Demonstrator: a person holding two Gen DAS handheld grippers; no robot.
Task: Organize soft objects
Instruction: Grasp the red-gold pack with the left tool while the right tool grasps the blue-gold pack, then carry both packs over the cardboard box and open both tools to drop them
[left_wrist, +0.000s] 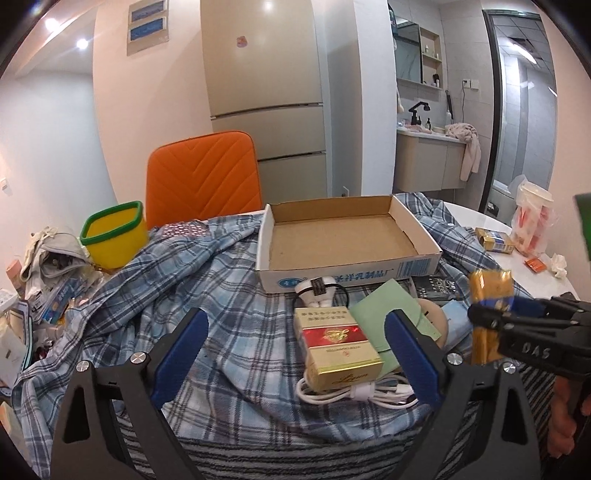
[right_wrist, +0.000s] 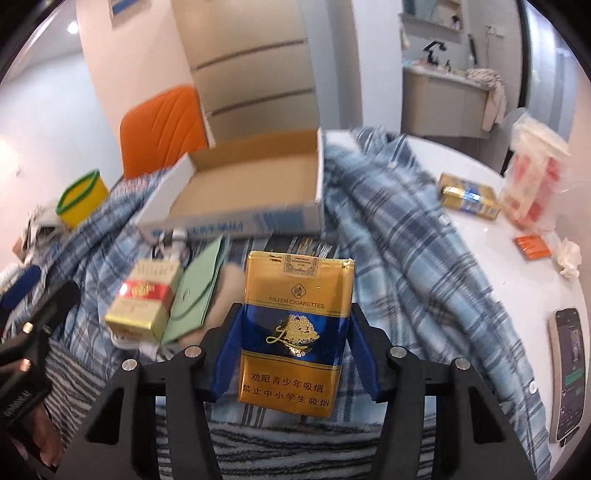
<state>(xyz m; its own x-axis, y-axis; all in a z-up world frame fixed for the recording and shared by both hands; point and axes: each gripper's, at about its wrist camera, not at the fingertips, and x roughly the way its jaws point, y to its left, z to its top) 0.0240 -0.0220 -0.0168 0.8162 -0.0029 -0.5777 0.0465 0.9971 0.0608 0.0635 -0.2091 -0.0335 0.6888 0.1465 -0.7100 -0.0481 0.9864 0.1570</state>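
My right gripper (right_wrist: 295, 328) is shut on a gold and blue soft cigarette pack (right_wrist: 295, 332) and holds it upright above the plaid shirt (right_wrist: 406, 236); the pack also shows in the left wrist view (left_wrist: 489, 291). My left gripper (left_wrist: 295, 347) is open and empty, its fingers astride a red and gold cigarette pack (left_wrist: 338, 349) lying on a coiled white cable (left_wrist: 354, 393). An empty cardboard box (left_wrist: 369, 273) sits on the shirt behind them. A green pouch (left_wrist: 384, 317) lies beside the red pack.
A yellow bin with a green rim (left_wrist: 114, 236) stands at the left by an orange chair (left_wrist: 203, 177). On the white table at right lie another gold pack (right_wrist: 469, 195), a plastic bag (right_wrist: 532, 177), a phone (right_wrist: 569, 373) and a crumpled tissue (right_wrist: 570, 256).
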